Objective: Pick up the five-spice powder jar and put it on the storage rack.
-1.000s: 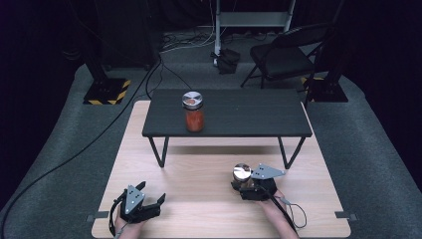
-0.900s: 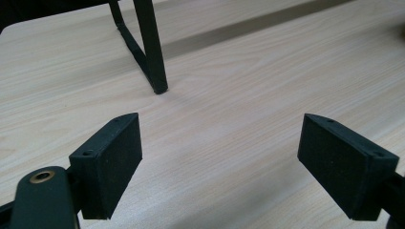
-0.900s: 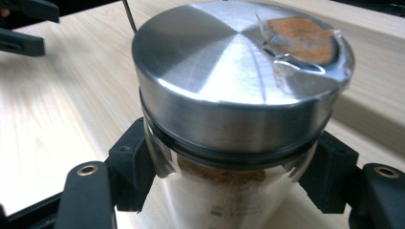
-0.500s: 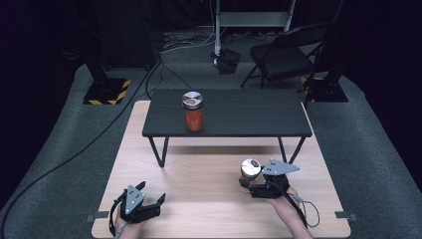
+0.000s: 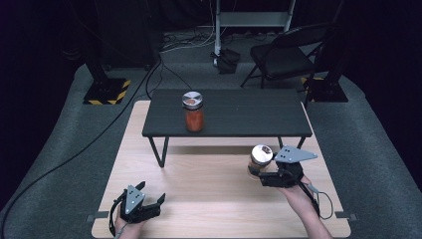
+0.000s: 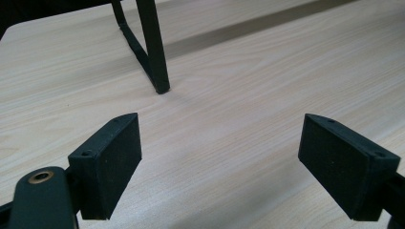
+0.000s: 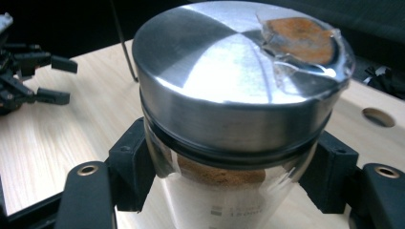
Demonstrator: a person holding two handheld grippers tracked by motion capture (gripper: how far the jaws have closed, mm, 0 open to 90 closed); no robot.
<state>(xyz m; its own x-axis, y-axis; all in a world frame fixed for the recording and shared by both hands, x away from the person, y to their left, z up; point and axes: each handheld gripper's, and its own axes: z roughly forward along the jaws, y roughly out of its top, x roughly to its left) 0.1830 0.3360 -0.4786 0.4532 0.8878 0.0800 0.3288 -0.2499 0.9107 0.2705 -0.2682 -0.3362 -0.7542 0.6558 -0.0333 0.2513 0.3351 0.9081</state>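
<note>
The high camera is hanging above the person's side, looking forward and down across the light wooden table [image 5: 209, 189], the small black bench [image 5: 229, 117] on it, and the dark floor beyond. The left gripper's camera is sitting low, skimming close over the wood toward a bench leg [image 6: 155, 52]. The right gripper's camera is pressing in very near a steel-lidded jar [image 7: 239, 109], facing across the table, so it is sharing the left gripper [image 7: 28, 76] with the high view.
</note>
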